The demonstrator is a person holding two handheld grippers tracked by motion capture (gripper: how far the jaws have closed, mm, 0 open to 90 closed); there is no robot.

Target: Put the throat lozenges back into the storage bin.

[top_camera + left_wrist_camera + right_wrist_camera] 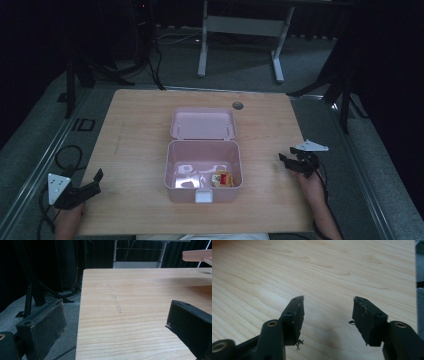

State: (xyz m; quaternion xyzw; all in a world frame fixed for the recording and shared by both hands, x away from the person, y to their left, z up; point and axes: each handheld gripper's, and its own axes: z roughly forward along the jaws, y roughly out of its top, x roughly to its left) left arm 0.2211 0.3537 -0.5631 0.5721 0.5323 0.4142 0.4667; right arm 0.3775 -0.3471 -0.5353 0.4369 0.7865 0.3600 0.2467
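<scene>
A pink box [185,194] stands open in the middle of the wooden table [135,130], its lid [202,123] folded back behind it. Inside, at the front right, lies a small yellow and red item [223,178]. My left gripper [98,181] rests at the table's front left corner, pointing towards the box. In the left gripper view its jaws [116,315] stand wide open over bare wood, and the lid's edge [197,255] shows at the top right. My right gripper [286,156] hovers right of the box near the table's right edge. Its jaws [328,300] are apart with nothing between them.
A round cable hole [237,105] sits in the table behind the lid. A white latch [204,196] is on the box's front wall. Beyond the table stand a white desk frame [240,35] and dark tripod legs [75,80]. Cables [65,157] lie on the floor at the left.
</scene>
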